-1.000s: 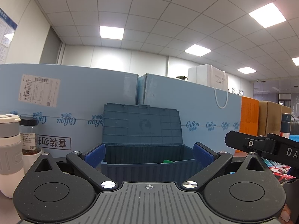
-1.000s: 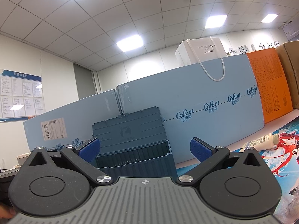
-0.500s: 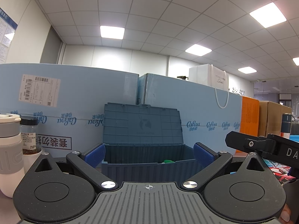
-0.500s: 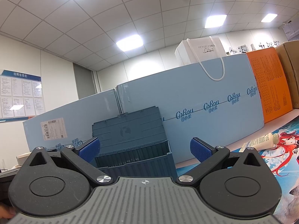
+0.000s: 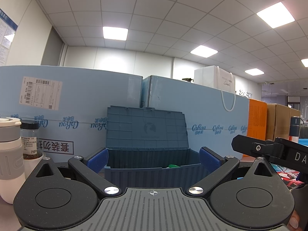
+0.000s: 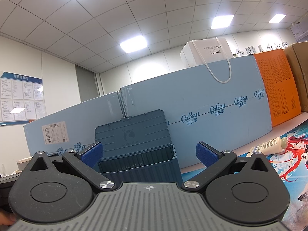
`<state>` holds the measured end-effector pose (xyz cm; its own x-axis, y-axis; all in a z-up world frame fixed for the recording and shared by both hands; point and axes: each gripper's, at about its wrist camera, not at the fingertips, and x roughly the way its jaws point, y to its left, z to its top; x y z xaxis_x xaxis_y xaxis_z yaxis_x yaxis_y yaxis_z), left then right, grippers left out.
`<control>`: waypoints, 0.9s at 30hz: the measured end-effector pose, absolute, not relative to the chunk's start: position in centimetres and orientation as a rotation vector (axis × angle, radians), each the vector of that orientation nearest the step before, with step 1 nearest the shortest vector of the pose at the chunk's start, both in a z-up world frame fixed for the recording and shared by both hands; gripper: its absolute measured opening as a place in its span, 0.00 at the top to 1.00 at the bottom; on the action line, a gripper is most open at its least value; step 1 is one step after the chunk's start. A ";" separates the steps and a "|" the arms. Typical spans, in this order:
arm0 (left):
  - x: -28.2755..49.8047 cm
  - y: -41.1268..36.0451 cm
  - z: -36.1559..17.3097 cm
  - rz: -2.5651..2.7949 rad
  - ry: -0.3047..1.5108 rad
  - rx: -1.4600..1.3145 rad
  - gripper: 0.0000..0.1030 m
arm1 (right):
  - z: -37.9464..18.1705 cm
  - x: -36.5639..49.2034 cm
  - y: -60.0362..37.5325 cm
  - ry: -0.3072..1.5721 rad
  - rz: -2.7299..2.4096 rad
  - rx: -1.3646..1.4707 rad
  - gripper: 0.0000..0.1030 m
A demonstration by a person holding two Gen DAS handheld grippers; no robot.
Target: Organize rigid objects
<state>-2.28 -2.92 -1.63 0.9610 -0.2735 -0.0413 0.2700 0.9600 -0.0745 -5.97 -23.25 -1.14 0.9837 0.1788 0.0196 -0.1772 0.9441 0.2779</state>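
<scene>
Pale blue foam boards [image 5: 77, 104] wall the desk behind the dark blue ribbed plastic crate [image 5: 150, 171], lid up, a green item [image 5: 173, 166] inside. I hold my left gripper [image 5: 153, 158] and right gripper [image 6: 149, 154] before the crate, both wide apart and empty.

A white tiled ceiling [image 5: 154, 9] carried lit panel lights [image 5: 115, 33]; a notice board [image 6: 20, 96] hung on the left wall.

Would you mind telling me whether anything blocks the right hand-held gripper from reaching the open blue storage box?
Nothing visible does: the right hand-held gripper is open and empty, and the blue storage box sits straight ahead with its lid raised.
</scene>
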 end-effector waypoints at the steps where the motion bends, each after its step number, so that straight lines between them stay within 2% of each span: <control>1: -2.2 -2.9 -1.6 -0.276 0.052 -0.068 0.02 | -1.1 -6.0 -23.3 0.006 0.181 0.282 0.00; 27: -2.4 -2.6 -1.4 -0.249 0.053 -0.083 0.00 | -1.2 -6.0 -23.2 0.006 0.177 0.277 0.00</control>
